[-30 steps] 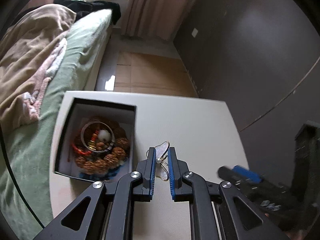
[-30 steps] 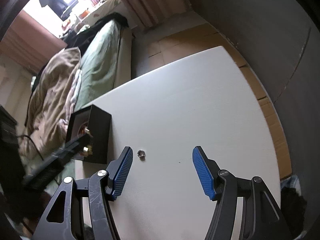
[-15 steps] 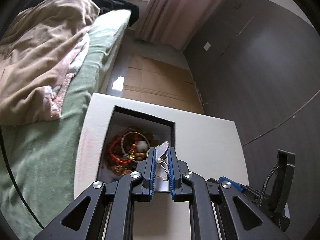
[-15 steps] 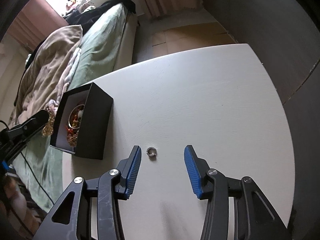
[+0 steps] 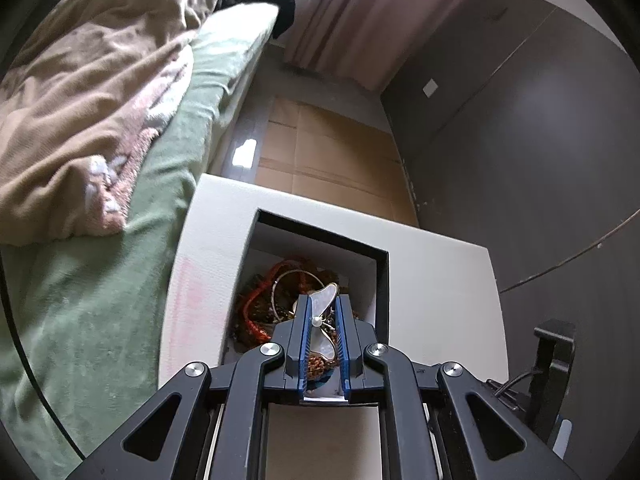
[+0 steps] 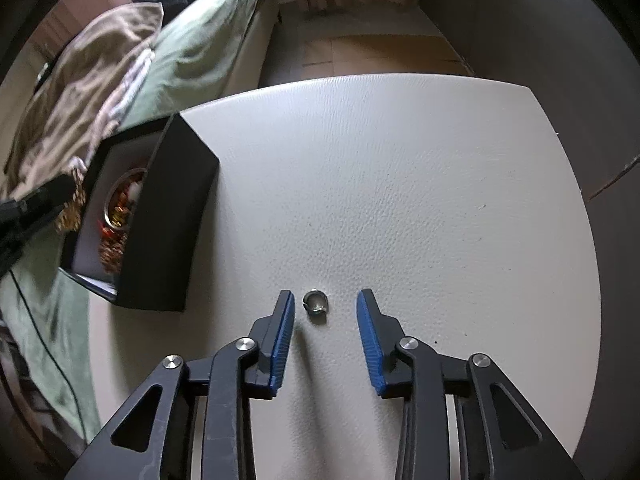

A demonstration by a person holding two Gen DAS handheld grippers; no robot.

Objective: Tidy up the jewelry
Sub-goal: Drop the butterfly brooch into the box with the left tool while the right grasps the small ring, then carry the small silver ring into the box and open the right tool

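My left gripper (image 5: pixel 322 312) is shut on a white butterfly-shaped pendant (image 5: pixel 325 300) with a small pearl, held over the open black jewelry box (image 5: pixel 320 236). The box holds red and brown bead strings and a metal bangle (image 5: pixel 288 284). In the right wrist view the same box (image 6: pixel 172 216) stands at the table's left, and my left gripper's tip (image 6: pixel 48 196) reaches over it. My right gripper (image 6: pixel 325 304) is open, low over the white table (image 6: pixel 400 184), with a small silver ring (image 6: pixel 316 301) lying between its fingertips.
A bed with a green sheet (image 5: pixel 100 280) and a beige blanket (image 5: pixel 92 92) runs along the table's left side. A dark wall (image 5: pixel 520 140) and cardboard-covered floor (image 5: pixel 320 152) lie beyond. A black stand (image 5: pixel 552 364) is at the table's right.
My left gripper has carried the pendant left from above the table to over the box. My right gripper has moved down around the ring and narrowed its opening.
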